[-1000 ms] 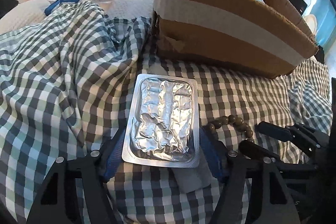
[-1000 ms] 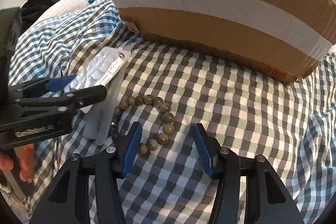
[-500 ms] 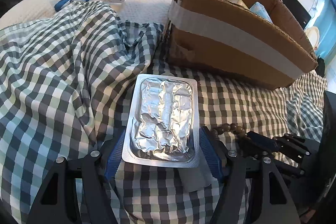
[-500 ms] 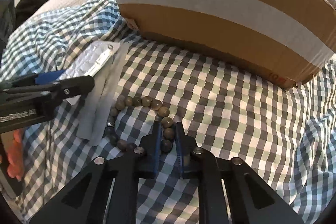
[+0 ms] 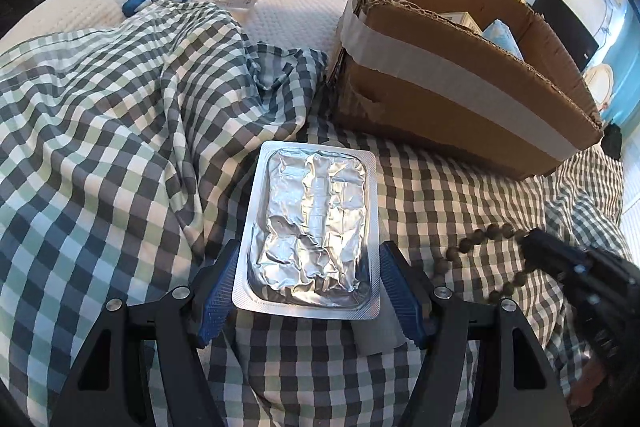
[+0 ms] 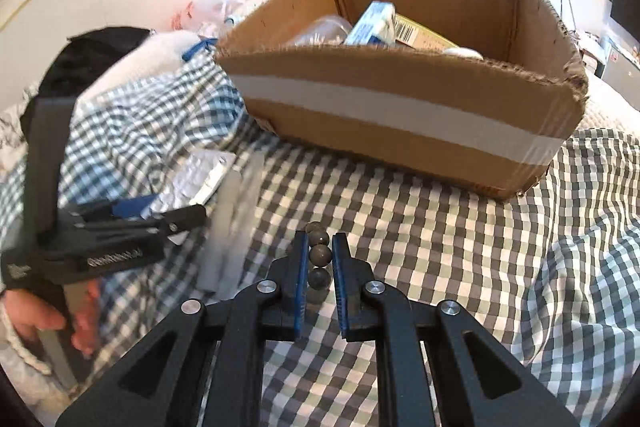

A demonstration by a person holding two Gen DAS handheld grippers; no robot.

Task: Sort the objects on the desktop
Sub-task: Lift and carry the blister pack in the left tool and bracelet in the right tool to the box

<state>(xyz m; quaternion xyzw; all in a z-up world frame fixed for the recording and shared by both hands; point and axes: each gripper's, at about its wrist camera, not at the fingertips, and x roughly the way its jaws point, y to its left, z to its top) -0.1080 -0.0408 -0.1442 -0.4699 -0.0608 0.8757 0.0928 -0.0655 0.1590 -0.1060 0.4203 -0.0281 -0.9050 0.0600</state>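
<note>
Checked bedspread (image 6: 440, 239) under taped cardboard box (image 6: 400, 115)

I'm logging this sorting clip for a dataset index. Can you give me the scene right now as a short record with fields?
surface: checked cloth
container: cardboard box, open, already holding packets
left gripper: shut on foil blister pack, held by its side edges
right gripper: shut on bead bracelet, beads between the pads
bracelet state: hanging from the right gripper in the left view, clear of the cloth
box position: beyond both grippers, on the cloth
other: white strip under the pack
</note>
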